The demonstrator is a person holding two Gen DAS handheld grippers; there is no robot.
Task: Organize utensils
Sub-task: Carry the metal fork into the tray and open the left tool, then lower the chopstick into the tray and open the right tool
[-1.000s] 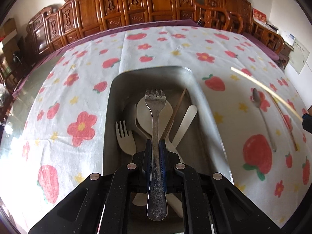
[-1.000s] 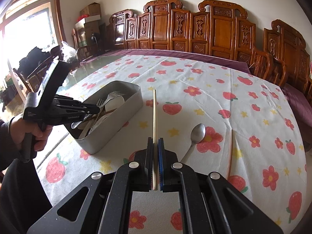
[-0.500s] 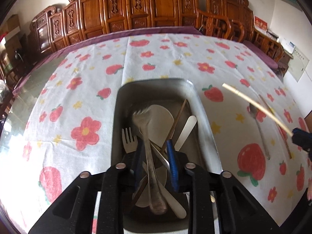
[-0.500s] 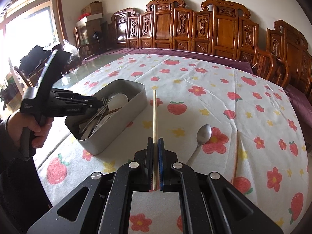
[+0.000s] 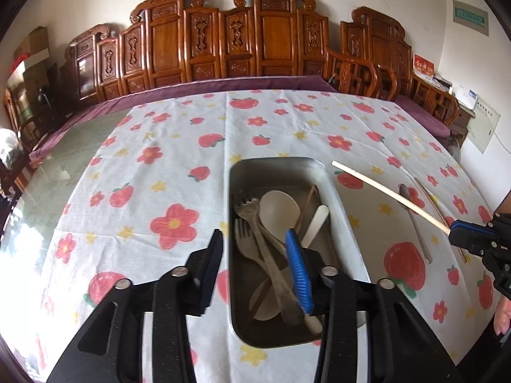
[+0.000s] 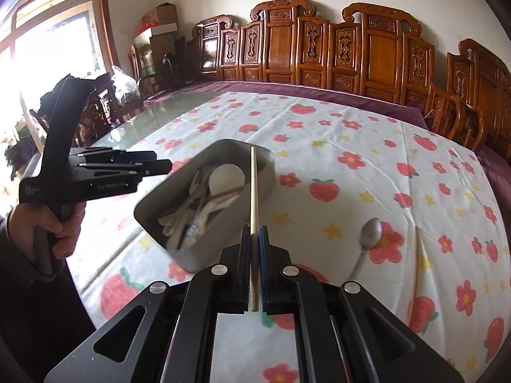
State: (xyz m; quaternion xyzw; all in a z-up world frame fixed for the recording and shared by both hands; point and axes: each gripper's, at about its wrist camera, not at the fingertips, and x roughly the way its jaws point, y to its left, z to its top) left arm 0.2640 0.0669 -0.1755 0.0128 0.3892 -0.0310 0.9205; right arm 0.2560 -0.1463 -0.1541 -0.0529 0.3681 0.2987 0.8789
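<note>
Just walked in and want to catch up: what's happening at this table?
A person is sorting utensils into a grey metal tin on a strawberry-print tablecloth. The left gripper is opening above the tin with nothing between its fingers; a metal fork lies inside. The right gripper is shut on a pale wooden chopstick. A metal spoon lies on the cloth.

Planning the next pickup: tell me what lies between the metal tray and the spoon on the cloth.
Only bare tablecloth between tray and spoon, per the right wrist view.
</note>
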